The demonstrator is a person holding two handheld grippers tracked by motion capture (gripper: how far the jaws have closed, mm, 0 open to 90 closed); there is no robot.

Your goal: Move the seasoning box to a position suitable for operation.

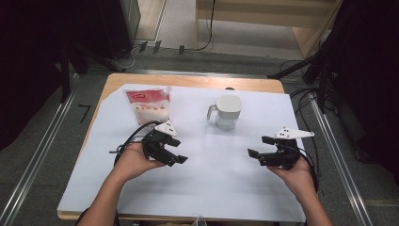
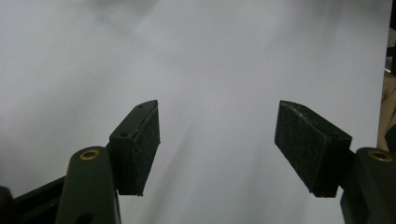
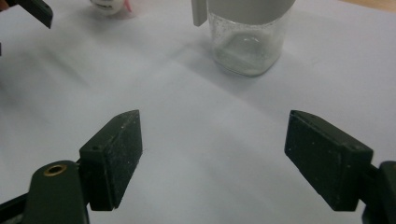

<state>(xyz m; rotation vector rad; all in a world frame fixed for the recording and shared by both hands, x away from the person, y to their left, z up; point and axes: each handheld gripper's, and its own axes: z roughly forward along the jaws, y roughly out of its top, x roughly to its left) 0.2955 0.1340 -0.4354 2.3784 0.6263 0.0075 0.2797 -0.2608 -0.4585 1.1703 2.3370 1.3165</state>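
High view takes in a wooden table [image 1: 197, 81] under a white sheet [image 1: 211, 179], with nothing gripped yet, so I judge the work to be at its very start: both tongs hover low over the sheet, each in a hand, before any reach.

Beyond the left gripper [image 1: 175, 151], just past its grey plate, lies a clear bag [image 1: 148, 106] with a red label and white contents. Ahead of the right gripper [image 1: 260, 147] and off toward the left one stands a jug [image 1: 227, 112], clear-bodied with a white lid and a handle turned toward the bag.

Left gripper view has its own tongs [image 2: 217, 144] released, pads wide apart with bare sheet [image 2: 210, 60] between them. Right gripper view likewise shows its tongs [image 3: 212, 154] released and holding nothing, the jug [image 3: 247, 42] standing straight ahead of them, well apart.

Next, as I read it, each gripper has to travel forward: the left to the bag, the right to the jug. The bag is limp and lies flat, so it calls for a pinch at an edge or corner; the jug calls for a grip on the handle or lid.

Hard to make out: the bag's label print, and what the white contents are. The jug's lid and handle are cut off at the top of the right gripper view, where the body looks empty apart from specks or droplets on its wall.
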